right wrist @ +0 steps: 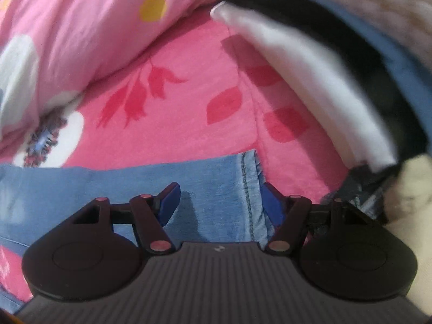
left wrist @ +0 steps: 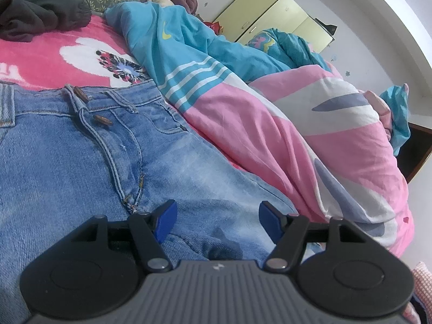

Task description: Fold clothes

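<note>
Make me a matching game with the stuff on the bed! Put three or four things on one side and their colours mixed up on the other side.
Things:
1. jeans
2. bed sheet
3. hoodie
4. wardrobe

Colours:
A. dark grey
B. pale yellow
C. light blue denim
D. bright pink with flowers and leaves

Right pairs: 1-C, 2-D, 3-A, 4-B

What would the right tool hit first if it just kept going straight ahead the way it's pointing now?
Most likely the jeans: the open right tool sits just over the hemmed end of a leg, and denim fills the gap between its fingers. Depth is unclear; the pink floral blanket lies beyond.
</note>
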Motion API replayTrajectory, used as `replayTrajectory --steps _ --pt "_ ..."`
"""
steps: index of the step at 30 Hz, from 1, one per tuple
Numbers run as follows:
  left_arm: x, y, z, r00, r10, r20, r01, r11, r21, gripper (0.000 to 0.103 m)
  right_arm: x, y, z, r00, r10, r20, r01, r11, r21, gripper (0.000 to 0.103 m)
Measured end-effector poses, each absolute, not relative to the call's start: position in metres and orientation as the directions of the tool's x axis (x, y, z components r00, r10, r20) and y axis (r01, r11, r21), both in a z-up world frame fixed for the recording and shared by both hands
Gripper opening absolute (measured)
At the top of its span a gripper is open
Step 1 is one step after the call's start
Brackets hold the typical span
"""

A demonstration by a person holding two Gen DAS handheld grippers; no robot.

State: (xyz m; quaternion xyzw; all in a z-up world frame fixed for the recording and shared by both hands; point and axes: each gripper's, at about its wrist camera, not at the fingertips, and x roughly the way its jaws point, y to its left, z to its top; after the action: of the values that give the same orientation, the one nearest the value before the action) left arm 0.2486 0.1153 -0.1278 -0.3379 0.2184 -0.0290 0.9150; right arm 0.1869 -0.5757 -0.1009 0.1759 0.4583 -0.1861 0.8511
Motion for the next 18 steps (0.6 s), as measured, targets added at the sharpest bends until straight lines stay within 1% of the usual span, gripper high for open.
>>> replayTrajectory --steps 2,3,4,5,6,13,17,18 --pt "0.249 0.115 -0.128 0.903 -0.201 -0.380 -0.094 0.770 -0.631 0.068 0.196 -0.572 -0.105 0.490 -0.153 -0.858 0.469 0.876 0.111 0.066" --pt "0.249 0.115 -0.128 0.903 -0.201 -0.379 -0.094 0.769 -0.632 0.068 0.197 -0.573 -0.107 0.492 -0.160 -0.856 0.466 0.879 0.104 0.064" --pt "0.248 0.115 -0.128 0.904 -0.201 -0.378 -0.094 0.769 -0.632 0.068 0.198 -0.573 -0.109 0.496 -0.168 -0.852 0.462 0.882 0.095 0.054" --pt "0.248 0.115 -0.128 0.904 -0.201 -0.378 -0.094 0.769 -0.633 0.068 0.198 -0.572 -0.108 0.504 -0.180 -0.845 0.455 0.887 0.083 0.040" --pt "0.248 0.115 -0.128 0.904 -0.201 -0.378 -0.094 0.769 -0.633 0.068 0.199 -0.570 -0.106 0.516 -0.181 -0.837 0.446 0.891 0.082 0.011" --pt "0.248 0.116 -0.127 0.904 -0.202 -0.378 -0.093 0.769 -0.633 0.068 0.217 -0.555 -0.079 0.548 -0.252 -0.798 0.411 0.912 -0.006 0.007" --pt "0.248 0.116 -0.127 0.903 -0.203 -0.378 -0.092 0.769 -0.633 0.068 0.228 -0.547 -0.063 0.563 -0.295 -0.772 0.393 0.917 -0.064 0.007" --pt "0.248 0.116 -0.127 0.903 -0.203 -0.378 -0.092 0.769 -0.633 0.068 0.231 -0.545 -0.059 0.567 -0.305 -0.765 0.389 0.918 -0.078 0.009"
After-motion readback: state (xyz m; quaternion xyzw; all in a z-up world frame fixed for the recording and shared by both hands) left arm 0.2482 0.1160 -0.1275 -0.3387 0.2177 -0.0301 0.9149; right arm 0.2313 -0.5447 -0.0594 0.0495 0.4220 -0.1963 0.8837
